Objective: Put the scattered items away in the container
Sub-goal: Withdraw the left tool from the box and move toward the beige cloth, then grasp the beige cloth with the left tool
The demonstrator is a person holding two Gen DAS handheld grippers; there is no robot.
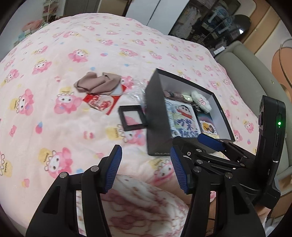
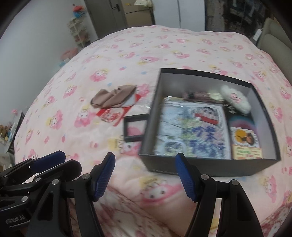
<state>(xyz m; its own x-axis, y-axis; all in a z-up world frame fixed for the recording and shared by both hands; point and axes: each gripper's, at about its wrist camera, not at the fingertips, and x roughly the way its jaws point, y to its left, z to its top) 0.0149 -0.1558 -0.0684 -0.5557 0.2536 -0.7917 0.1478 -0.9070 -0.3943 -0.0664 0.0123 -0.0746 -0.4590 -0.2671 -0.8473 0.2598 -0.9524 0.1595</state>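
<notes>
A black box (image 1: 157, 116) (image 2: 206, 167) sits on the pink bed and holds a cartoon picture (image 2: 193, 131), a small card (image 2: 246, 144), a white fluffy item (image 2: 235, 100) and a dark hair tie (image 2: 197, 95). Left of the box lie a small black frame (image 1: 132, 117) (image 2: 136, 127), a beige cloth (image 1: 98, 83) (image 2: 113, 96), a red-and-white packet (image 1: 100, 103) (image 2: 113, 114) and clear plastic wrap (image 1: 135, 94). My left gripper (image 1: 146, 167) is open and empty, near the box's front corner. My right gripper (image 2: 146, 175) is open and empty, in front of the box.
The pink cartoon-print bedspread (image 1: 73, 54) covers the whole bed. A beige headboard (image 1: 251, 76) runs along the right. Shelves (image 2: 78, 34) and a door (image 2: 109, 14) stand beyond the far edge. The right gripper's body (image 1: 270, 145) shows in the left view.
</notes>
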